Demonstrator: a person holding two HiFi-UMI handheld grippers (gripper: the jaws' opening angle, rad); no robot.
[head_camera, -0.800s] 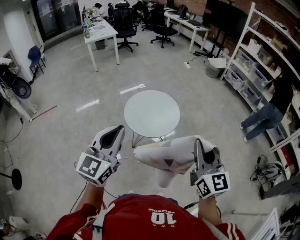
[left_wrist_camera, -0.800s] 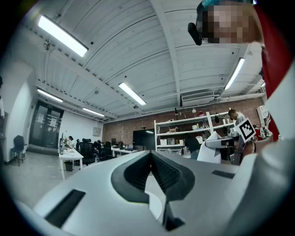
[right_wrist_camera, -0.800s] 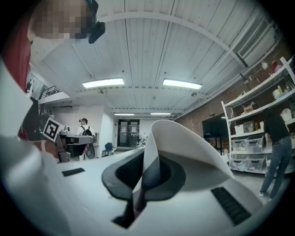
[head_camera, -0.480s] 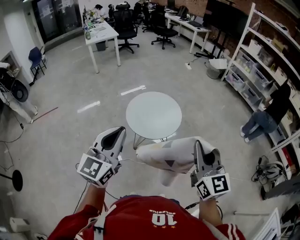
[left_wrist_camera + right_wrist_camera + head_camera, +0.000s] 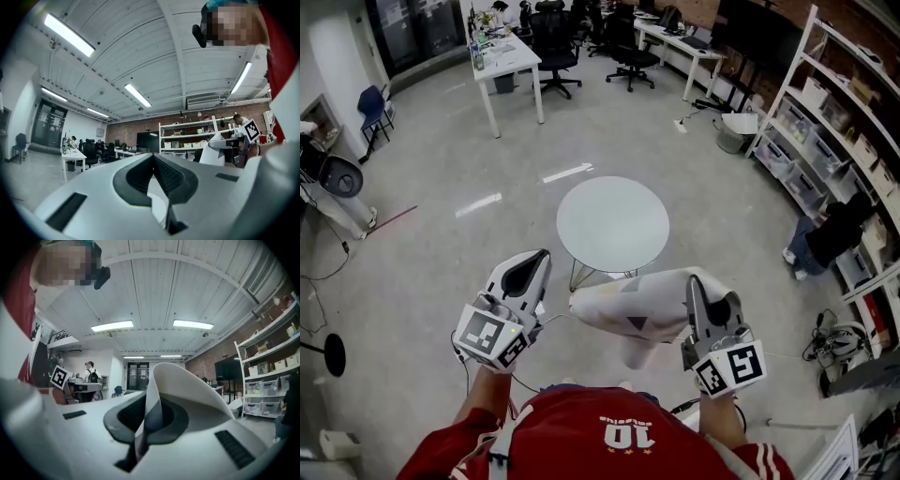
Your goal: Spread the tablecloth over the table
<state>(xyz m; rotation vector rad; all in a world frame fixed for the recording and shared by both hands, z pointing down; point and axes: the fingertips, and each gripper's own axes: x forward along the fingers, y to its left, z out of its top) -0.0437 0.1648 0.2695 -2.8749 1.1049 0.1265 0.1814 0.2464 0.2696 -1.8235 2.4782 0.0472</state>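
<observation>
The tablecloth point(image 5: 630, 307) is a folded pale bundle with a dark triangle printed on it. It is held up in the air in front of the person, at 5 o'clock from the table point(image 5: 612, 225) and apart from it. The right gripper point(image 5: 695, 284) holds it, its jaws pinched on a fold that curls up and over them in the right gripper view. From there the bundle stretches toward 9 o'clock, and 1 flap droops toward 6 o'clock.

The left gripper point(image 5: 541, 257) sits at 9 o'clock of the bundle, near its end. Its jaws are narrow, tips together, with nothing between them.

The table is round and pale-topped on thin legs, standing on a grey floor point(image 5: 422, 262). At 6 o'clock is the person's red shirt point(image 5: 600, 436). Farther out are a white desk point(image 5: 508, 61) at 11 o'clock, black office chairs point(image 5: 553, 45) at 12 o'clock and white shelves point(image 5: 825, 122) with boxes at 2 o'clock. Another person point(image 5: 834, 234) bends beside the shelves at 3 o'clock.
</observation>
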